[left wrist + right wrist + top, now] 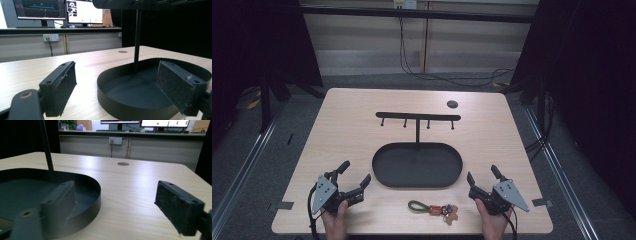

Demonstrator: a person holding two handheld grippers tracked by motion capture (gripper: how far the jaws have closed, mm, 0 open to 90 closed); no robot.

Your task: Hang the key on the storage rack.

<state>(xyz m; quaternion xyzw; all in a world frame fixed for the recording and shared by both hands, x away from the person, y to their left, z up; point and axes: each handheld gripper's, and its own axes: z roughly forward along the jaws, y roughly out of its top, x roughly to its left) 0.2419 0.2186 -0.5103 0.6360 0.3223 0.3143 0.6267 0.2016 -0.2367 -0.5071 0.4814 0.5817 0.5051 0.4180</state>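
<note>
Wooden desk (352, 125) carries a keyring (434, 208) near its front edge, between the wide-open left gripper (354, 176) and right gripper (482, 176), so grasping it likely comes next.

I count one table (352, 130), one black oval tray (417, 165) with one hook stand (417, 117) carrying four pegs, one keyring bundle (435, 208), and my two grippers, left gripper (354, 172) and right gripper (481, 174).
</note>
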